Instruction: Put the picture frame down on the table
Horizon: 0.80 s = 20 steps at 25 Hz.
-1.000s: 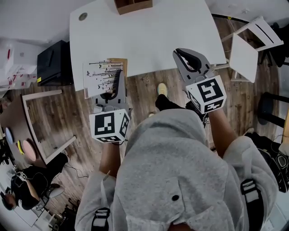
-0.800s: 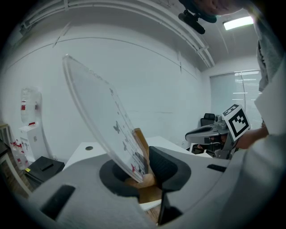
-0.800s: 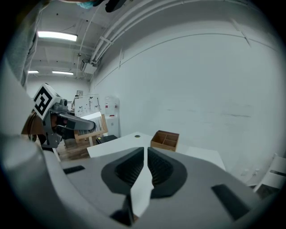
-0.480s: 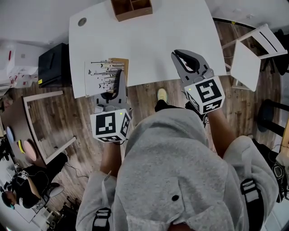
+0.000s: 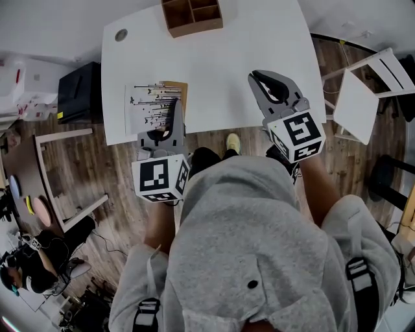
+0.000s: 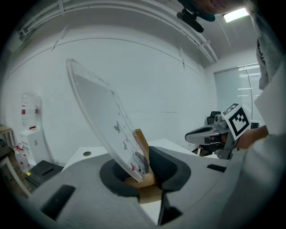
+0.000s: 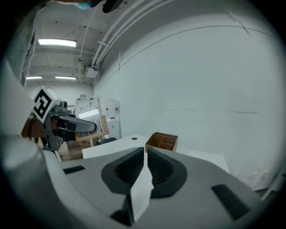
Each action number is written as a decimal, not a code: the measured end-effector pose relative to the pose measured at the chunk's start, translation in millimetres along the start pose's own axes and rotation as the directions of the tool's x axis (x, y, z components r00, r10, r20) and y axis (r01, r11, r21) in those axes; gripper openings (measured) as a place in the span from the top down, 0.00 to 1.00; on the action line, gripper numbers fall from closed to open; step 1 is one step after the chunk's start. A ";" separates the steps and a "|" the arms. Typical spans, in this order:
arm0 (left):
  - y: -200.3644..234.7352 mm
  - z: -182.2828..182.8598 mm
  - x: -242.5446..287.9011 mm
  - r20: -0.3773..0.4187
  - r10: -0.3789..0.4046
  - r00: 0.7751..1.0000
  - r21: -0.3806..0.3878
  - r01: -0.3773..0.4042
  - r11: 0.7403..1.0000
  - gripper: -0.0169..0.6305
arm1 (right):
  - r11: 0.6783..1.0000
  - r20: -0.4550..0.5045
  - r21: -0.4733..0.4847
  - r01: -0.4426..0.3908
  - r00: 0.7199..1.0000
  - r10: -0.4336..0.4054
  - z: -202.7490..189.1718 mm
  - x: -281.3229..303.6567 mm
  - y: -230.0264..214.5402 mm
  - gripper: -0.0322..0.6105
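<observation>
The picture frame (image 5: 152, 104), a glass-fronted print of thin black lines with a wooden back, hangs tilted over the white table's (image 5: 227, 65) front left part. My left gripper (image 5: 175, 110) is shut on its lower edge. In the left gripper view the frame (image 6: 103, 120) rises up and to the left from between the jaws of the left gripper (image 6: 142, 163). My right gripper (image 5: 260, 76) is over the table's front right area, shut with nothing in it. The right gripper view shows the pads of the right gripper (image 7: 146, 154) nearly touching.
A wooden compartment box (image 5: 192, 14) stands at the table's far edge, also seen as the box (image 7: 161, 142) in the right gripper view. A white chair (image 5: 363, 84) is to the right. A black case (image 5: 76, 91) and a wooden frame structure (image 5: 58, 181) are to the left. A seated person (image 5: 32, 266) is at bottom left.
The left gripper and the frame have edged slightly farther over the table. The right gripper has hardly moved. Both grips are unchanged.
</observation>
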<state>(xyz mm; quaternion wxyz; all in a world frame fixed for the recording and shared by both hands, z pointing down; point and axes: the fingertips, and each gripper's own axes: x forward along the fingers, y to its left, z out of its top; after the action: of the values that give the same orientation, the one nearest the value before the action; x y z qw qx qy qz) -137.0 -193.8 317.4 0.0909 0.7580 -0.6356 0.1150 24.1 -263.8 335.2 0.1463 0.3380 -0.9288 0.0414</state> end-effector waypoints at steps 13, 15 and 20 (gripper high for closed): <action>4.5 -7.7 11.7 -0.022 -0.006 1.000 0.017 0.006 1.000 0.84 | 1.000 -0.012 0.014 0.014 1.000 -0.013 -9.4 5.5 -4.1 0.88; 3.2 -9.5 18.7 -0.027 -0.013 1.000 0.013 0.014 1.000 0.84 | 1.000 -0.023 0.020 0.019 1.000 -0.018 -13.1 7.0 -8.5 0.88; 9.9 -12.2 34.9 -0.038 -0.029 0.999 0.005 0.029 1.000 0.84 | 0.999 -0.043 0.031 0.029 0.999 -0.028 -15.8 19.6 -14.0 0.88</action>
<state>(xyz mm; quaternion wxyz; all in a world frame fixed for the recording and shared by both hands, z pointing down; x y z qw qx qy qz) -141.6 -225.0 339.1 0.1026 0.7650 -0.6223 0.1300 22.7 -283.8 355.8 0.1612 0.3525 -0.9198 0.0614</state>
